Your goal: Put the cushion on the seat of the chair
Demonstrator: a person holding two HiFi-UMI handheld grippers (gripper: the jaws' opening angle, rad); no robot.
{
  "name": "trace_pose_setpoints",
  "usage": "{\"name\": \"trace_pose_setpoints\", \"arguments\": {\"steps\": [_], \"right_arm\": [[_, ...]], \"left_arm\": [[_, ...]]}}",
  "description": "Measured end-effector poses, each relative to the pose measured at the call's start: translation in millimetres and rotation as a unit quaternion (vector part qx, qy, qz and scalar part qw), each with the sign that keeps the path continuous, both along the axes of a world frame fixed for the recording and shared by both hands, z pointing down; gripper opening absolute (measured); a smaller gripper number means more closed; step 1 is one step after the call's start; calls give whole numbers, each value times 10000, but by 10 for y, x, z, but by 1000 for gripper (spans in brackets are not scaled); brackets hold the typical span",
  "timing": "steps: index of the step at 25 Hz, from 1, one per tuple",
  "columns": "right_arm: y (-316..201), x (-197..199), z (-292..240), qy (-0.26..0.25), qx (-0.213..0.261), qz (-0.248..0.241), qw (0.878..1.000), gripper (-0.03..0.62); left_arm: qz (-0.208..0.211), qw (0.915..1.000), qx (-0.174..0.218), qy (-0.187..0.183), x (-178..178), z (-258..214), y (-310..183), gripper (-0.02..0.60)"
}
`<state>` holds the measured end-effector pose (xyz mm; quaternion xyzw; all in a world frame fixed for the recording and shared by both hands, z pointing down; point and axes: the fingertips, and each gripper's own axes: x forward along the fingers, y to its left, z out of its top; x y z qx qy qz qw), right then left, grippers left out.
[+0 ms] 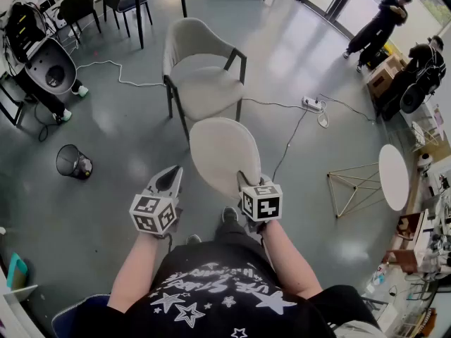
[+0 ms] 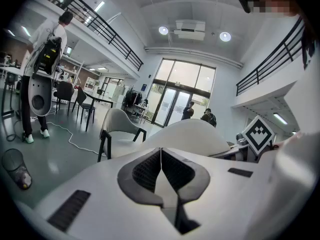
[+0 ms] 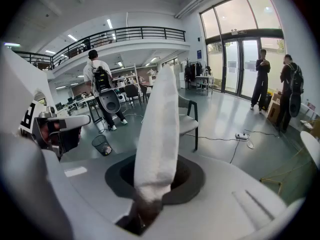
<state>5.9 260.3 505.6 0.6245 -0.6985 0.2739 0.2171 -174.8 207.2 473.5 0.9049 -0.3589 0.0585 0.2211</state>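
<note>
Grey polished floor [image 1: 106,210] fills a big hall with glass doors [image 3: 235,59] at the far end; a beige chair [image 1: 201,76] with dark legs stands ahead of the person, its seat [image 1: 208,94] facing them. The right gripper [image 1: 246,183] has its jaws clamped narrowly on the near edge of the cushion [image 1: 224,153]; in the right gripper view the pale, rounded cushion [image 3: 160,134] stands up on edge out of the jaws of the right gripper [image 3: 150,191]. It hangs in the air between the person and the chair, near the seat's front edge but not yet on it. The left gripper [image 1: 168,182] sits just left of the cushion, apart from it; in its own view the left gripper [image 2: 161,156] has its jaws pressed together with nothing between them. A mesh bin [image 1: 74,163] stands on the floor to the left; a white cable runs past the chair to a power strip [image 1: 312,104] on the right. Further right are a round white table [image 1: 393,177] and a gold wire frame [image 1: 352,189]; two people [image 1: 380,23] stand near the doors.
</note>
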Motion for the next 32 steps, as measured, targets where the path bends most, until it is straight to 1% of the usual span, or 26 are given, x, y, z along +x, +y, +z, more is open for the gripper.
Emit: {"name": "trace_pose_setpoints", "arguments": {"steps": [5,9,18,25,29,32], "right_arm": [[39,-35,-61,18,38,91,9999,58],[81,-67,-87,3,45,139,9999,58],[207,-60,-40,28,-23,189,9998,58],[393,-75,15,-168,71,568,9982,58],[498,2,16,-126,8,621,9980,58],[517,89,53,-219,26,760,9969,58]], "left_arm": [[-46,10000,28,-26,-89,-83,4,12],[-29,10000,49,22,-140,-131,3,14],[80,9999,99,48,-128,-173,88,14],[153,9999,38,45,-230,-89,248,13],[130,9999,3,66,-240,-96,257,14],[97,9999,-14,79,-215,-82,199,14]]}}
